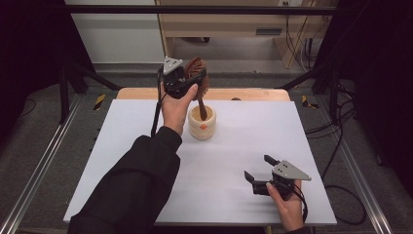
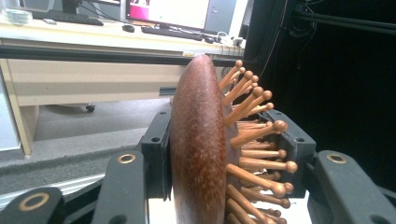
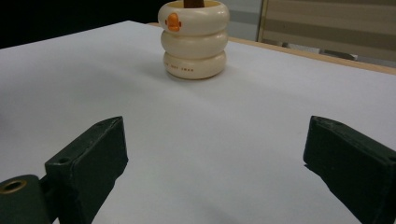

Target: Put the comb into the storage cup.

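Note:
A dark red-brown wooden hairbrush (image 1: 198,73) with ball-tipped wooden pins is held head-up, and its handle reaches down into a cream ribbed cup (image 1: 202,122). My left gripper (image 1: 187,78) is shut on the brush head (image 2: 198,149), one jaw on its smooth back, the other against the pins. The cup (image 3: 194,39) carries an orange mark and stands on the white table sheet (image 1: 146,146). Near the table's front right, my right gripper (image 1: 257,168) rests open on the sheet with nothing between its jaws (image 3: 212,158).
The wooden table edge (image 1: 253,93) shows behind the sheet. Black frame bars and cables run along both sides. A desk with a monitor and keyboard (image 2: 173,32) stands beyond the table.

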`<state>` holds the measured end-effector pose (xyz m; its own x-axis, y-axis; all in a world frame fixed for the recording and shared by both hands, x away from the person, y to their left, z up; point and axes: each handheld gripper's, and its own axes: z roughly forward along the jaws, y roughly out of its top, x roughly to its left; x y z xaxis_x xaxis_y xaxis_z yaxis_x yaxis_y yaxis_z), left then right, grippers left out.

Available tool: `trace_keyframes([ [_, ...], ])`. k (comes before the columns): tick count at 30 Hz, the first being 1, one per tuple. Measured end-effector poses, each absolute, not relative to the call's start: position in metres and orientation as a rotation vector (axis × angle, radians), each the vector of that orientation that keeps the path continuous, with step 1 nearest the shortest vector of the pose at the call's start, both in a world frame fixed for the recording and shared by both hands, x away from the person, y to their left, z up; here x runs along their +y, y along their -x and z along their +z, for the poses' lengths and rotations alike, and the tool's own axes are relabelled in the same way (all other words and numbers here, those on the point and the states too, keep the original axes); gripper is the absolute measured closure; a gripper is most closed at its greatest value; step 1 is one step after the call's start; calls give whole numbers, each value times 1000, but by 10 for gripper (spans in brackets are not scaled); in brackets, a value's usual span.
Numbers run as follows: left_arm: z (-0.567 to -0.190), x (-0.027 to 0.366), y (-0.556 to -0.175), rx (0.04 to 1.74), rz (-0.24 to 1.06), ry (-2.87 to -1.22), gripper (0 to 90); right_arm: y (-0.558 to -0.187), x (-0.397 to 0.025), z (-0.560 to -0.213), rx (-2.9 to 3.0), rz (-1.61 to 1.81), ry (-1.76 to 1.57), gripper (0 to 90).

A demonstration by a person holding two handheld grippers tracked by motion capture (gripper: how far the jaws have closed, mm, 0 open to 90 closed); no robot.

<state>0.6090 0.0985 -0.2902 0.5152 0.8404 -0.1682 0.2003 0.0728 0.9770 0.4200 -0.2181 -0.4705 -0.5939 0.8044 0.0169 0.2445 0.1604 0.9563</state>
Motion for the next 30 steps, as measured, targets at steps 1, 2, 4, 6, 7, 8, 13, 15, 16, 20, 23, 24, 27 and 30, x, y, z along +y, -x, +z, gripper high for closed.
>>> trace_keyframes([
  [1,-291,99,-609,962,614,-1451,490,-420,-218,-471,1936,1445,-991,64],
  [2,-291,99,-609,964,614,-1449,489,-420,-218,-471,1937,1445,-990,64],
  [4,-292,100,-609,965,615,-1449,490,-420,-218,-471,1938,1444,-987,64],
  [6,-293,101,-608,965,616,-1448,489,-420,-218,-471,1937,1443,-987,64],
  [7,-293,102,-608,967,616,-1446,489,-420,-218,-470,1935,1444,-988,63],
  [8,-294,102,-608,968,614,-1445,490,-420,-218,-470,1933,1445,-988,63],
  [13,-295,103,-607,968,617,-1445,489,-420,-219,-470,1930,1443,-986,62],
  [15,-296,103,-607,967,615,-1442,489,-420,-218,-470,1930,1441,-988,62],
  [16,-296,102,-607,964,614,-1443,490,-420,-219,-470,1929,1441,-989,62],
  [20,-297,101,-606,960,617,-1452,489,-419,-219,-470,1925,1440,-990,62],
  [23,-298,100,-606,959,619,-1455,489,-419,-219,-470,1927,1439,-988,62],
  [24,-298,101,-606,960,620,-1454,489,-419,-219,-470,1926,1438,-988,62],
  [27,-298,102,-607,964,625,-1453,489,-420,-219,-470,1926,1436,-989,62],
  [30,-301,104,-606,973,618,-1444,489,-420,-219,-470,1924,1437,-985,62],
])
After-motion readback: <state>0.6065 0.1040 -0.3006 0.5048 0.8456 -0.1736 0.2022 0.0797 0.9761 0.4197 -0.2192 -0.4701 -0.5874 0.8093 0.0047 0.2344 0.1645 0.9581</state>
